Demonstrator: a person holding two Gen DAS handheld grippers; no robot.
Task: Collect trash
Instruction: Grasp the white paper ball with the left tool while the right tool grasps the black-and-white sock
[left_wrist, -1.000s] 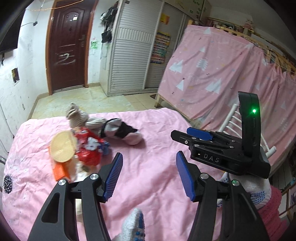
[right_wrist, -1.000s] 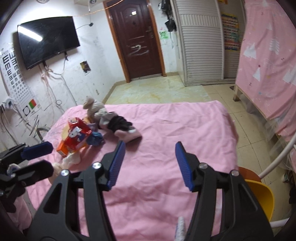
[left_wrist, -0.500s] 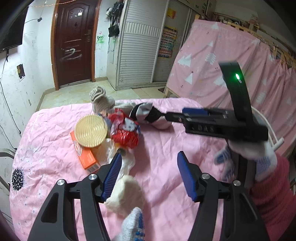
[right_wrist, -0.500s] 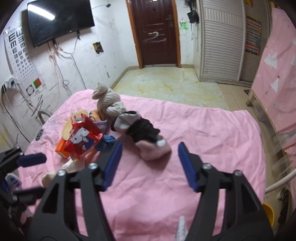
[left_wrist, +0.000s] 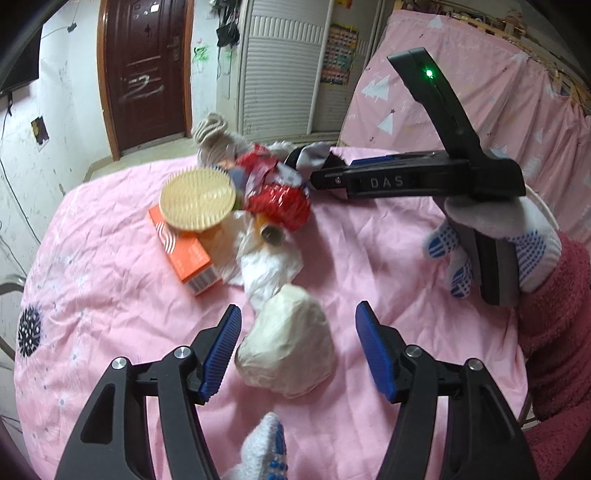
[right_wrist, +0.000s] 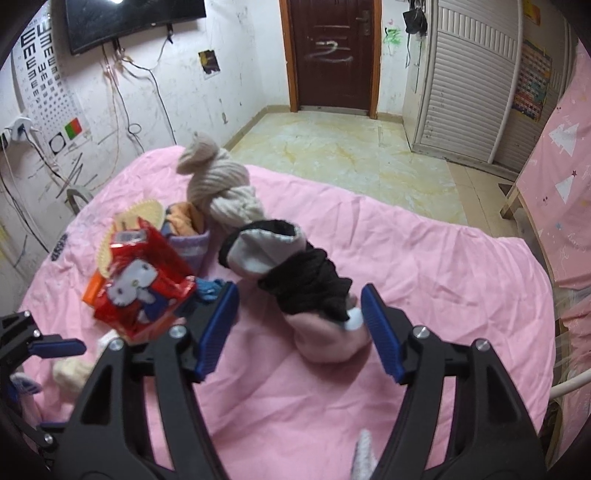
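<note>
Trash sits in a loose heap on the pink bedsheet (left_wrist: 110, 295). Crumpled off-white paper wad (left_wrist: 286, 349) nearest, lying apart from the rest. Behind it, torn white wrapper (left_wrist: 267, 267), flat and ragged. Small cardboard tube (left_wrist: 271, 232), open end facing the camera, pokes out under a crinkled red foil snack bag (left_wrist: 279, 201) with a cartoon cat print. Orange carton (left_wrist: 183, 254) lies flat, a round tan ridged lid (left_wrist: 197, 199) tilted across its far end.

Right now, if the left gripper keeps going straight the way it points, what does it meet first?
Probably the crumpled off-white paper wad on the pink bedsheet: it lies between the open left gripper fingers, untouched, though depth is unclear.
</note>
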